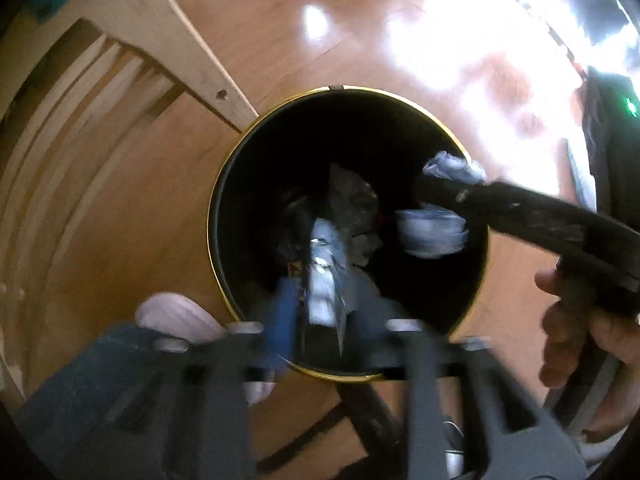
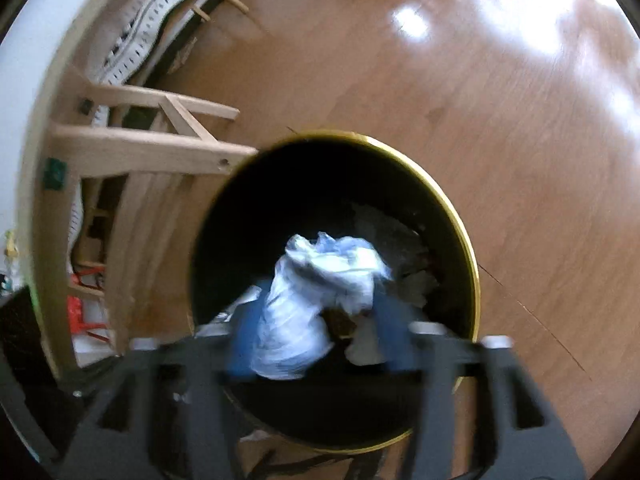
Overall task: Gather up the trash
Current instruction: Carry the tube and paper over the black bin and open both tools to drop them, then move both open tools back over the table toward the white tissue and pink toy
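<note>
**Release over the bin: both grippers above the opening**

Left wrist view. I have the left gripper pointing steeply down into the black bin, whose gold rim fills the middle of the frame. Its jaws are spread apart, and a crumpled silvery wrapper sits in the gap between them; blur keeps me from saying whether either pad touches it, so I judge it released and dropping. Older waste lies at the bottom. To do this step well, I keep the fingertips inside the rim line until the piece is clear of the pads, then lift straight up. On the right, the right gripper reaches over the rim, held by the person's hand, with pale plastic at its tip. A light shoe stands at the near left of the bin, on the wooden floor.

Right wrist view. The right gripper's jaws stand wide, tilted down at a shallower angle than the left. A crumpled white plastic bag lies between them over the opening. I cannot tell whether it hangs on the left pad. If it clings, a short shake over the bin should free it. A wooden frame stands just left of the bin.
</note>
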Action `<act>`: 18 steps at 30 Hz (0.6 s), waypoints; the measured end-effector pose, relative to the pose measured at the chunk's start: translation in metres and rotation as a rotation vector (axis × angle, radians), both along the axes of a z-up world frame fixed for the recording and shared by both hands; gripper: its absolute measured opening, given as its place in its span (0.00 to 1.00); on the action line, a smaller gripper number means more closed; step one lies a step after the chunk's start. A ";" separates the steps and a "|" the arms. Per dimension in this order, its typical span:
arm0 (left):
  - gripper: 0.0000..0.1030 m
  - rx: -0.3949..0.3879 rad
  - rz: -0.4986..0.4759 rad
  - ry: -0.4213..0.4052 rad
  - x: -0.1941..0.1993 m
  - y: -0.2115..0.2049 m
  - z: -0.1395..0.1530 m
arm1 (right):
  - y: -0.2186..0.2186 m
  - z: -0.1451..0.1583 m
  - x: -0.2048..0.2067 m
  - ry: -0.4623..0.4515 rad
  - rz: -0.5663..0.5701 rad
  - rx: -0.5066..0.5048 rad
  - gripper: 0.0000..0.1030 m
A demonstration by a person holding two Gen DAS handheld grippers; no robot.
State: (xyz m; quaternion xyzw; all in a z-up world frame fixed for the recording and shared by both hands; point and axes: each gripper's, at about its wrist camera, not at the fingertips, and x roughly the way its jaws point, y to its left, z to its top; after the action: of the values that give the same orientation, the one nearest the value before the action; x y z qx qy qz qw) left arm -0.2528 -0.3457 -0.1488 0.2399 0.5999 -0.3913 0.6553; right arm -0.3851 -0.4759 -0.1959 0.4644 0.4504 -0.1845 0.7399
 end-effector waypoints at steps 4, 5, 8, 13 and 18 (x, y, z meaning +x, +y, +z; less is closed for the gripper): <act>0.93 -0.143 -0.025 0.028 -0.019 0.009 0.050 | -0.009 0.049 -0.015 -0.043 -0.012 -0.115 0.93; 0.93 -0.161 -0.040 0.025 -0.024 0.010 0.059 | -0.011 0.064 -0.019 -0.048 -0.021 -0.167 0.93; 0.94 -0.241 -0.070 -0.039 -0.033 0.024 0.106 | -0.013 0.100 -0.026 -0.084 -0.055 -0.311 0.93; 0.94 -0.396 0.059 -0.256 0.002 0.083 0.193 | 0.013 0.159 -0.007 -0.186 -0.034 -0.533 0.93; 0.94 -0.428 0.275 -0.466 0.063 0.171 0.240 | 0.070 0.206 0.077 -0.279 0.182 -0.579 0.93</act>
State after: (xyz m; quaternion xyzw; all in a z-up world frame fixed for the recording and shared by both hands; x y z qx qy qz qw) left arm -0.1899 -0.1750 0.0912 0.0968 0.3650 -0.3510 0.8569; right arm -0.3079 -0.4061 0.0104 0.2137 0.3133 -0.1725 0.9091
